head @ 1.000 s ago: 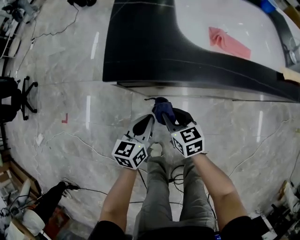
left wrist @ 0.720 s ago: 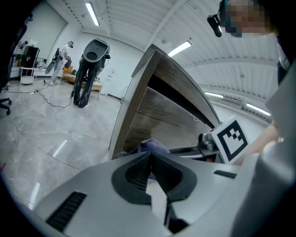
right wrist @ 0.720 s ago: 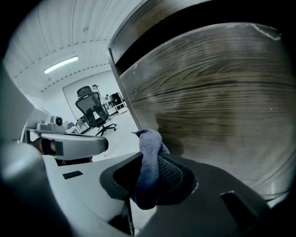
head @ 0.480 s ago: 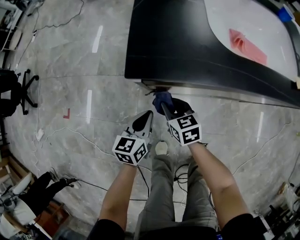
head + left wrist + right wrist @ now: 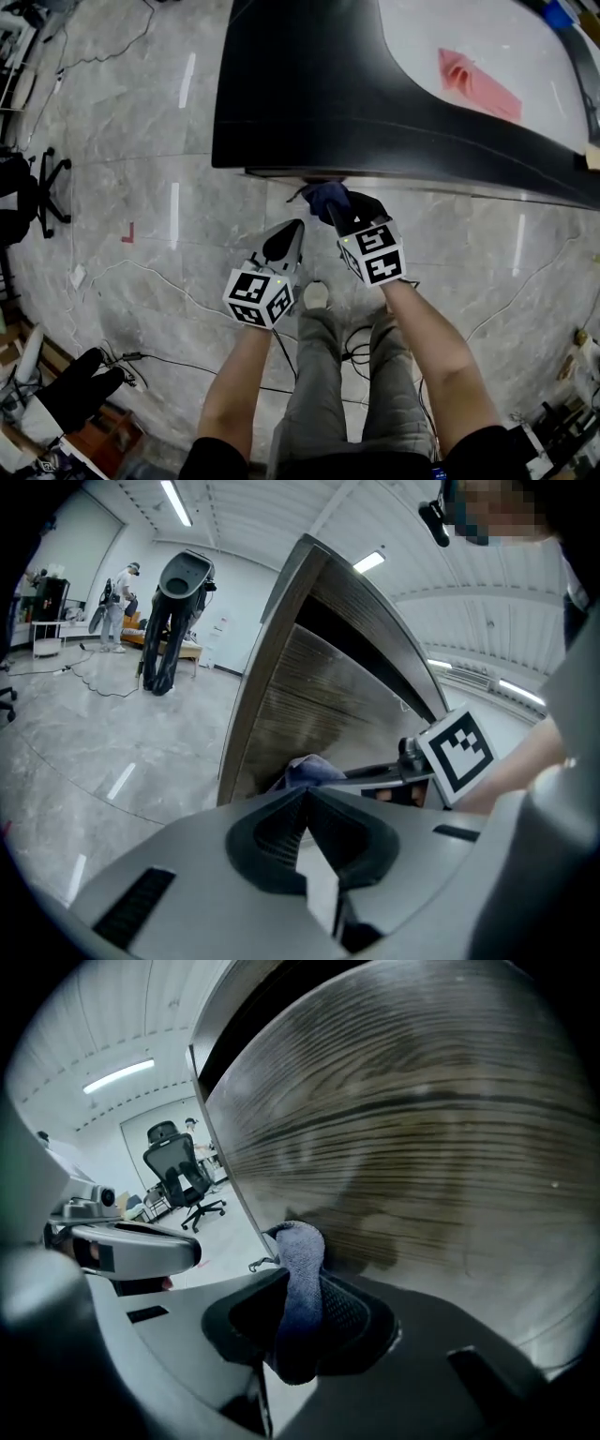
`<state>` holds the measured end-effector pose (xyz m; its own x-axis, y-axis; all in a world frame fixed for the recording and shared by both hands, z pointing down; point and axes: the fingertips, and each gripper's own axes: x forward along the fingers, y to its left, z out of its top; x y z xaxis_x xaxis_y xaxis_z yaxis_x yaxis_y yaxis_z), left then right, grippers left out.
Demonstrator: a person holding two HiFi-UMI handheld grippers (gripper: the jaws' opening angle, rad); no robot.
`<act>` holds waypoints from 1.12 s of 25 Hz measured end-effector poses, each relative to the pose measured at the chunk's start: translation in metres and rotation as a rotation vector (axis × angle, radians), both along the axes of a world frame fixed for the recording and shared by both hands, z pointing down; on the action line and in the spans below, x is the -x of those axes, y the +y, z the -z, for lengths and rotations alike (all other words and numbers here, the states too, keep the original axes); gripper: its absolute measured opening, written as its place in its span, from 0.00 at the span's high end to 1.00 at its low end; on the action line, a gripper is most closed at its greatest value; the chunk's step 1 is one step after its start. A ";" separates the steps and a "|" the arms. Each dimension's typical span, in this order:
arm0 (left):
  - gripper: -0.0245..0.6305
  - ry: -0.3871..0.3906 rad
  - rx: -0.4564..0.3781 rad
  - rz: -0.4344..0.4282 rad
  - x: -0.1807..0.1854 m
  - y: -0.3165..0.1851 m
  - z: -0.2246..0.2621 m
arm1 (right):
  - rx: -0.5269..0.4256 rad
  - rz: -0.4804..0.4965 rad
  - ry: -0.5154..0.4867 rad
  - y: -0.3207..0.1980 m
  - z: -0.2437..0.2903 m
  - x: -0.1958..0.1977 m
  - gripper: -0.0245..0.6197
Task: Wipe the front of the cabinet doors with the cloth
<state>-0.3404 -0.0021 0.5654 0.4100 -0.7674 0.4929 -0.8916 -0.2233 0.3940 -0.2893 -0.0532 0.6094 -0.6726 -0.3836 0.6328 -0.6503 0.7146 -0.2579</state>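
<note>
The right gripper (image 5: 333,208) has brought the blue cloth (image 5: 300,1274) up to the cabinet door (image 5: 422,1147), clamping its seemingly soft, limp fold. The left gripper (image 5: 292,234) is closed and empty.

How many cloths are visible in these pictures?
2. A blue cloth is clamped in the right gripper by the cabinet door; a pink cloth lies on the countertop. Others may be hidden.

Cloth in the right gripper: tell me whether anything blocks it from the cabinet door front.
Nothing visible does. The right gripper holds the cloth up by the wood-grain cabinet door, with no object between them. The left gripper, shut and empty, sits aside.
</note>
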 end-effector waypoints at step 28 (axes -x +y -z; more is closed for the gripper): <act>0.95 0.042 0.019 -0.178 -0.195 -0.026 -0.007 | 0.014 -0.187 0.044 -0.029 -0.014 -0.209 0.82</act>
<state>-0.1456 -0.0284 0.5721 0.5594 -0.6714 0.4861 -0.8211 -0.3684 0.4360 -0.0808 -0.0820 0.6234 -0.5619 -0.4905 0.6661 -0.7822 0.5770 -0.2350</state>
